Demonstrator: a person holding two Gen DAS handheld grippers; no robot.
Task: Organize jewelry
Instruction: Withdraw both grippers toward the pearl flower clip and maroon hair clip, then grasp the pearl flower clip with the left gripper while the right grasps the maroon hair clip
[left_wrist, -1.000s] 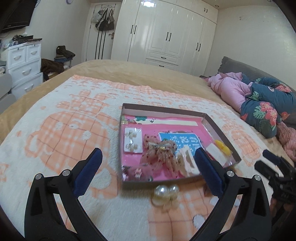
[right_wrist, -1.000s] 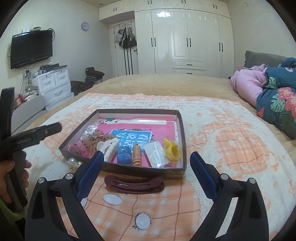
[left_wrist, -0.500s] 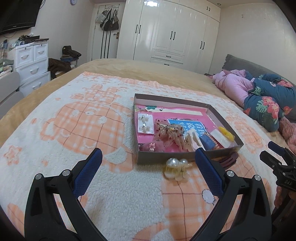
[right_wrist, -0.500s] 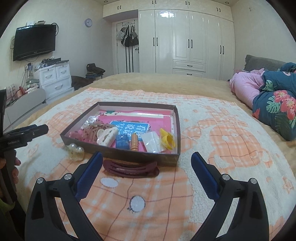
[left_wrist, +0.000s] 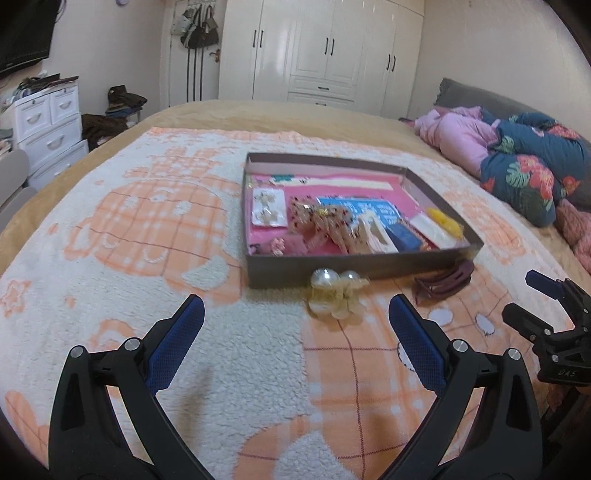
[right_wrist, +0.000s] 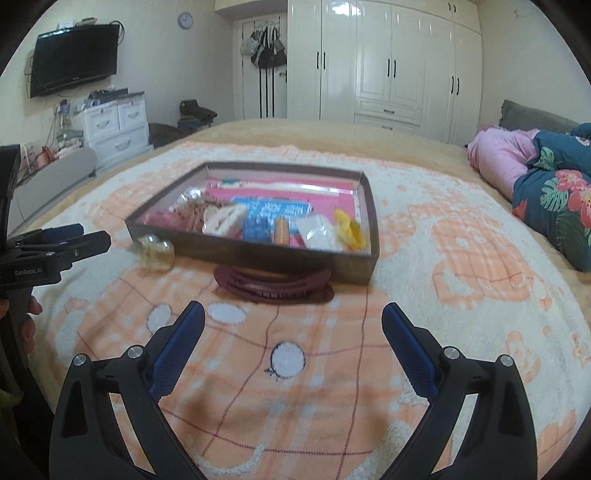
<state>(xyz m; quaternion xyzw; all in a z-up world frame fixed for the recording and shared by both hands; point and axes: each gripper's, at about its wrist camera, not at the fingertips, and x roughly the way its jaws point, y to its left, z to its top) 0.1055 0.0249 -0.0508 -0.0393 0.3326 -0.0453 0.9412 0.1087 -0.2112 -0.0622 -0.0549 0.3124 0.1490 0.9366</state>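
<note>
My left gripper (left_wrist: 295, 317) and right gripper (right_wrist: 291, 317) hover spread wide over the blanket (left_wrist: 110, 229); pearl hair clip (left_wrist: 334, 293) and maroon clip (right_wrist: 273, 282) lie against the tray's (right_wrist: 258, 254) near edge.

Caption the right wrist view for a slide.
Open right gripper faces a dark maroon plastic hair claw on the orange-checked fleece blanket, before a shallow brown cardboard tray of accessories.

A fluffy white blanket with orange checks (right_wrist: 461, 258) covers the tan bed (right_wrist: 295, 131), and a pink padded jacket (left_wrist: 461, 136) lies beside dark blue floral bedding (left_wrist: 532, 177) at the bed's right side. A glossy white wardrobe (right_wrist: 384, 62) fills the back wall, with a white plastic drawer unit (right_wrist: 114, 123) under a wall-mounted black television (right_wrist: 74, 59) on the left.
</note>
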